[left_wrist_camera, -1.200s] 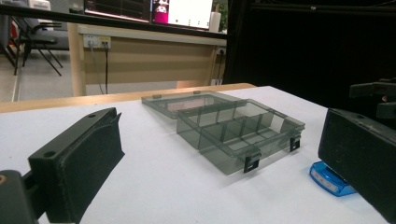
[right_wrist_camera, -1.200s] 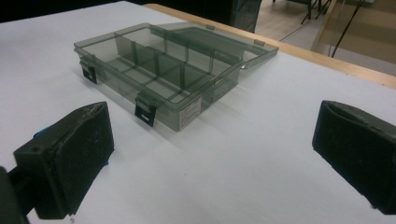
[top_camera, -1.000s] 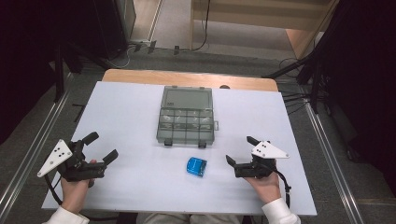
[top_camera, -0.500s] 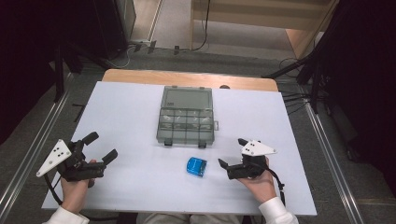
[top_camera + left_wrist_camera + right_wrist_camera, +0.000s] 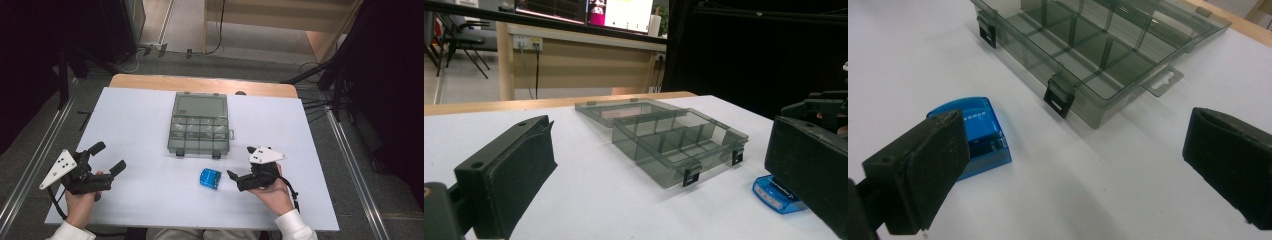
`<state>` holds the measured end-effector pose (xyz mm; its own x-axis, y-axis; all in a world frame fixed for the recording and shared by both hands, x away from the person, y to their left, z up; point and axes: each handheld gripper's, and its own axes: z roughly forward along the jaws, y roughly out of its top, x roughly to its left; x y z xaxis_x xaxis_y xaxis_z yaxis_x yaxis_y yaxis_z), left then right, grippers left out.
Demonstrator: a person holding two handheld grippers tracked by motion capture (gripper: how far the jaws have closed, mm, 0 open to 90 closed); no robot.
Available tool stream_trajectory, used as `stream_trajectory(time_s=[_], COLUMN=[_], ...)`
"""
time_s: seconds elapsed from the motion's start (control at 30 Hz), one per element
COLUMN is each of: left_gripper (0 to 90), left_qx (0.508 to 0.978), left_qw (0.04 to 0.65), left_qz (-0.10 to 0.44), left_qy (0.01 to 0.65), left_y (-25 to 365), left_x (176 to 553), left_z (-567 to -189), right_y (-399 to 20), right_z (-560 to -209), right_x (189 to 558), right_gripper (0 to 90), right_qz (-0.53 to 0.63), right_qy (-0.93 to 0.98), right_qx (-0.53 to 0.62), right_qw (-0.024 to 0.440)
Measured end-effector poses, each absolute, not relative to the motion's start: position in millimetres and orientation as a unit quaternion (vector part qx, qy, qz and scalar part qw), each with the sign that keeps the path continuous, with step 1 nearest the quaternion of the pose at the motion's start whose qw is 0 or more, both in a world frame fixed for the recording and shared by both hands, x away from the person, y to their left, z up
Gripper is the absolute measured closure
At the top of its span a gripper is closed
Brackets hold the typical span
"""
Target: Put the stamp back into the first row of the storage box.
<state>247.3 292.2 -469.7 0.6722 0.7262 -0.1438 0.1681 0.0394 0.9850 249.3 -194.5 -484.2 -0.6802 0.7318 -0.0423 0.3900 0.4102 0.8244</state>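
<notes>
The organiser box is smoky, see-through plastic, smooth and slightly glossy, with opaque black latches. The small blue case is shiny translucent plastic. The surface is matt white with a bare wood edge. The jaws look matt black and faintly grainy.

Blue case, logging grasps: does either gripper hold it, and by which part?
Nothing is held. The blue case lies on the table, untouched; left gripper and right gripper are both open.

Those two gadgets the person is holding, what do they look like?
Both the left gripper and the right gripper are black, with two flat, padded jaws. Each carries a pale three-cornered plate with dark dots on top and trails a black cable. The person wears white sleeves.
</notes>
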Motion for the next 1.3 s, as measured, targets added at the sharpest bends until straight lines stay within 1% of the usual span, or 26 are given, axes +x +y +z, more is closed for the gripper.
stream_trajectory(time_s=[0.1,0.2,0.53,0.77,1.3], left_gripper=[0.0,0.0,0.0,0.0,0.0], left_qx=[0.658,0.658,0.66,0.657,0.655], left_qw=[0.635,0.634,0.633,0.635,0.636], left_qz=[0.22,0.219,0.216,0.212,0.209], left_qy=[0.34,0.342,0.343,0.345,0.35], left_y=[292.3,292.0,292.4,293.0,293.3], left_x=[247.3,247.8,248.4,248.5,248.5], left_z=[-469.9,-470.8,-471.3,-471.5,-472.3], right_y=[-191.6,-184.7,-165.7,-153.9,-136.1], right_z=[-483.1,-484.7,-487.2,-486.0,-478.4], right_x=[250.2,251.8,258.7,263.3,272.0], right_gripper=[0.0,0.0,0.0,0.0,0.0], right_qz=[0.418,0.412,0.371,0.341,0.315], right_qy=[0.818,0.827,0.857,0.88,0.901], right_qx=[0.342,0.334,0.314,0.296,0.27], right_qw=[0.2,0.186,0.169,0.146,0.126])
